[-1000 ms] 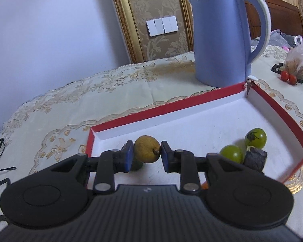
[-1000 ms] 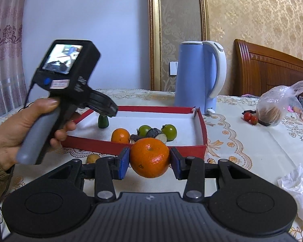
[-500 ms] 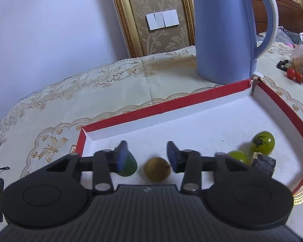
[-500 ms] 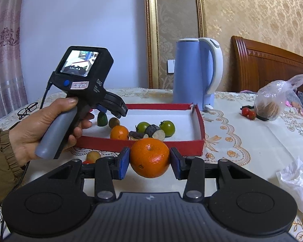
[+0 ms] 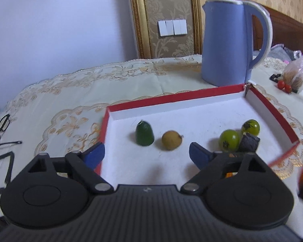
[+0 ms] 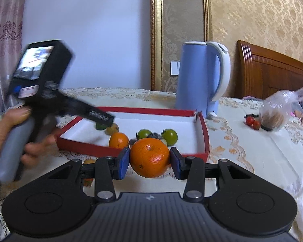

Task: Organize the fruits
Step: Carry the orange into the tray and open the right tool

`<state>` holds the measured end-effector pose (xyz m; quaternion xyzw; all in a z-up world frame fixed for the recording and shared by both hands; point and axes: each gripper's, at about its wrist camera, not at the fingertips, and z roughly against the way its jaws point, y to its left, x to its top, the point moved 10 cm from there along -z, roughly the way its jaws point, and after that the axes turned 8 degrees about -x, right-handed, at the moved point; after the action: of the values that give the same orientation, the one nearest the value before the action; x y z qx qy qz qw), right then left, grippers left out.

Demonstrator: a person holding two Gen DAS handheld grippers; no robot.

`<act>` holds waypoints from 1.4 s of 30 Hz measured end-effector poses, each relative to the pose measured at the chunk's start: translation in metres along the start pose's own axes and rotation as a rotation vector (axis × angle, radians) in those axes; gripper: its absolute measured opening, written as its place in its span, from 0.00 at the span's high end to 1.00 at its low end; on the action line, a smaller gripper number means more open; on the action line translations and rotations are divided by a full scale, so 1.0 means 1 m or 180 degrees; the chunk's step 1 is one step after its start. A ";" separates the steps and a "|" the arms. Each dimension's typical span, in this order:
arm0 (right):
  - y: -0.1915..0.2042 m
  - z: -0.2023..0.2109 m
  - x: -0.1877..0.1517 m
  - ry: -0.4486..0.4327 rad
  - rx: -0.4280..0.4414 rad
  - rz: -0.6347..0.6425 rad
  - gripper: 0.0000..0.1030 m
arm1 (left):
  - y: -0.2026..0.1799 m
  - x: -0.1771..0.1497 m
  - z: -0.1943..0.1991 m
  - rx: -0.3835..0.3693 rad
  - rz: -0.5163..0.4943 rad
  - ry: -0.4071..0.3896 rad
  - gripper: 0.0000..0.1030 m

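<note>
A red tray (image 5: pixel 171 98) with a white floor holds a dark green fruit (image 5: pixel 144 134), a yellow-brown fruit (image 5: pixel 171 140), two green tomatoes (image 5: pixel 229 140) and a dark chunk (image 5: pixel 249 142). My left gripper (image 5: pixel 147 154) hovers at the tray's near left corner. Its jaws are opening wide with nothing between them, and the yellow-brown fruit lies just beyond. My right gripper (image 6: pixel 149 160) is shut on a large orange (image 6: pixel 149 157), in front of the tray's near wall (image 6: pixel 86 144). A smaller orange (image 6: pixel 118 140) sits inside the tray.
A blue kettle (image 5: pixel 228 46) stands behind the tray's far right corner. A plastic bag (image 6: pixel 278 113) and cherry tomatoes (image 6: pixel 252 121) lie to the right, glasses (image 5: pixel 0 129) to the left. Small fruits (image 6: pixel 87 161) lie outside the near wall. A hand (image 6: pixel 8 133) holds the left gripper.
The left gripper let go of the yellow-brown fruit, which now rests in the tray beside the dark green one. Its jaws spread wide and it drew back. The right gripper kept still.
</note>
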<state>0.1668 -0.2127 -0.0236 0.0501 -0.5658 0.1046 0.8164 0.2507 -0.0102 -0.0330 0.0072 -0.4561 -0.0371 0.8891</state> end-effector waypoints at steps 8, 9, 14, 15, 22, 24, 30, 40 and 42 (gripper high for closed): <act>0.000 -0.046 0.030 0.0087 0.0023 -0.0046 0.59 | 0.019 -0.022 0.032 0.0002 0.0157 -0.0056 0.02; 0.000 -0.052 0.033 0.0101 0.0014 -0.0063 0.59 | 0.021 -0.025 0.034 0.0004 0.0175 -0.0059 0.00; -0.002 -0.084 0.050 0.0141 -0.0112 -0.0078 0.59 | 0.032 -0.034 0.043 0.0039 0.0239 -0.0059 0.00; -0.002 -0.092 0.052 0.0167 -0.0129 -0.0093 0.59 | 0.033 -0.035 0.044 0.0038 0.0251 -0.0053 0.00; 0.001 -0.137 0.059 0.0360 -0.0266 -0.0062 0.59 | 0.040 -0.045 0.048 0.0058 0.0305 -0.0017 0.00; 0.003 -0.146 0.058 0.0412 -0.0297 -0.0055 0.59 | 0.040 -0.048 0.048 0.0056 0.0311 -0.0002 0.00; 0.006 -0.162 0.056 0.0489 -0.0345 -0.0057 0.59 | 0.043 -0.053 0.048 0.0057 0.0339 0.0016 0.00; 0.008 -0.175 0.052 0.0575 -0.0449 -0.0005 0.54 | 0.046 -0.055 0.050 0.0082 0.0363 0.0033 0.00; 0.009 -0.173 0.053 0.0560 -0.0451 -0.0003 0.50 | 0.046 -0.055 0.050 0.0085 0.0366 0.0039 0.00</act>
<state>0.3408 -0.1637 -0.0357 -0.0169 -0.4978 0.0680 0.8644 0.1806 0.0408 -0.0460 -0.0069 -0.4508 0.0202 0.8924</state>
